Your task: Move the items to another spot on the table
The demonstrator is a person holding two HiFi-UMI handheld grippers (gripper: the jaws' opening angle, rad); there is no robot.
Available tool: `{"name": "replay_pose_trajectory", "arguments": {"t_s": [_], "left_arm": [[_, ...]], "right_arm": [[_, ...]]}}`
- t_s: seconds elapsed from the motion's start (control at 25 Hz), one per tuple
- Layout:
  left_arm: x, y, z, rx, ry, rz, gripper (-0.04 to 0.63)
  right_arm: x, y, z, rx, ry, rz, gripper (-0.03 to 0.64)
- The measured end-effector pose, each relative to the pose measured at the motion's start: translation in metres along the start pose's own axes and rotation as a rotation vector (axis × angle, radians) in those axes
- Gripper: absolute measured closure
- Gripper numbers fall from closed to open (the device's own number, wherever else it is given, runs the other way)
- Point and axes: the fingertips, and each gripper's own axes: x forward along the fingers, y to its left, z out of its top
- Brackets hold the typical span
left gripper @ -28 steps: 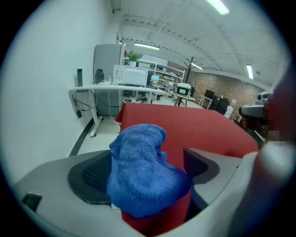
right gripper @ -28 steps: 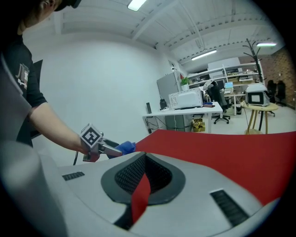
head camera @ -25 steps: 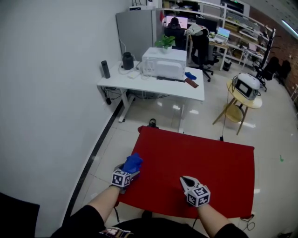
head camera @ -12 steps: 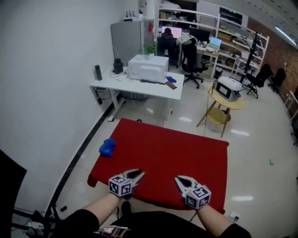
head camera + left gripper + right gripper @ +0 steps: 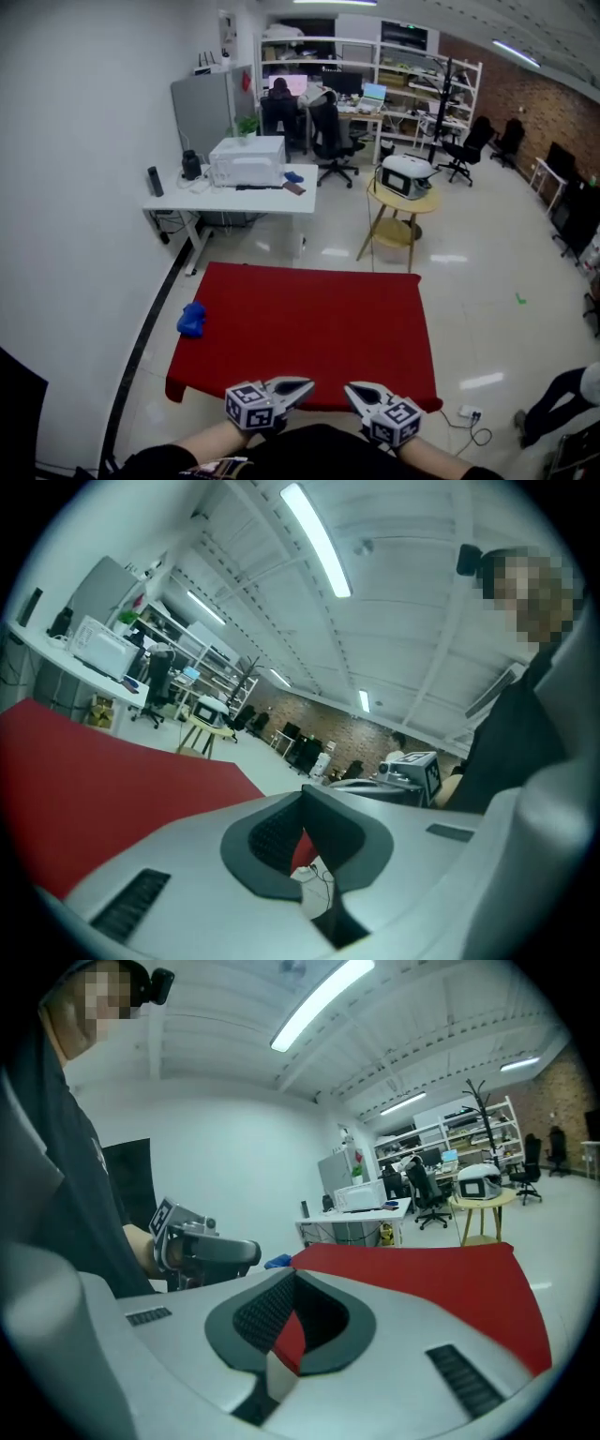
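A crumpled blue item (image 5: pixel 192 319) lies at the left edge of the red table (image 5: pixel 309 319), apart from both grippers; it also peeks out as a blue item (image 5: pixel 277 1262) in the right gripper view. My left gripper (image 5: pixel 305 384) hovers at the table's front edge, jaws shut with nothing between them, and its shut tips (image 5: pixel 302 797) point over the red cloth. My right gripper (image 5: pixel 352 392) is beside it, tips facing the left one, also shut and empty (image 5: pixel 292 1281). Each gripper shows in the other's view: the right gripper (image 5: pixel 412 766) and the left gripper (image 5: pixel 211 1252).
Beyond the table stand a white desk (image 5: pixel 230 199) with a white box appliance (image 5: pixel 248 160), a round yellow stand (image 5: pixel 405 192) carrying a device, and office chairs (image 5: pixel 328 131). A wall runs along the left. A person (image 5: pixel 562 394) and a floor cable (image 5: pixel 473 422) are at right.
The left gripper let go of the blue item, drew back to the front edge and shut. The blue item stays at the left edge. The head view pulled back and turned.
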Motion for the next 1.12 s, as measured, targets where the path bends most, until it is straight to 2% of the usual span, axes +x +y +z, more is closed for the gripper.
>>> {"name": "replay_pose_trajectory", "arguments": {"t_s": [0.08, 0.16, 0.32, 0.48, 0.68, 1.12], "left_arm": [[-0.012, -0.014, -0.013, 0.03, 0.05, -0.033, 0.594], [-0.024, -0.021, -0.025, 0.042, 0.078, -0.061, 0.594], [-0.047, -0.019, -0.034, 0.014, 0.086, -0.081, 0.594], [-0.06, -0.012, -0.032, 0.005, 0.104, -0.09, 0.594], [-0.073, -0.006, -0.025, 0.005, 0.088, -0.047, 0.594], [-0.085, 0.0, -0.028, -0.019, 0.038, 0.019, 0.594]], "right_arm": [[-0.004, 0.012, -0.005, 0.023, -0.03, -0.035, 0.614], [-0.002, 0.031, -0.012, 0.034, -0.032, -0.034, 0.614], [0.004, 0.056, -0.014, 0.032, -0.021, -0.024, 0.614], [0.011, 0.061, -0.003, 0.018, -0.063, -0.028, 0.615], [0.02, 0.072, 0.003, -0.013, -0.057, 0.044, 0.617], [0.026, 0.071, -0.004, -0.028, -0.038, 0.096, 0.617]]}}
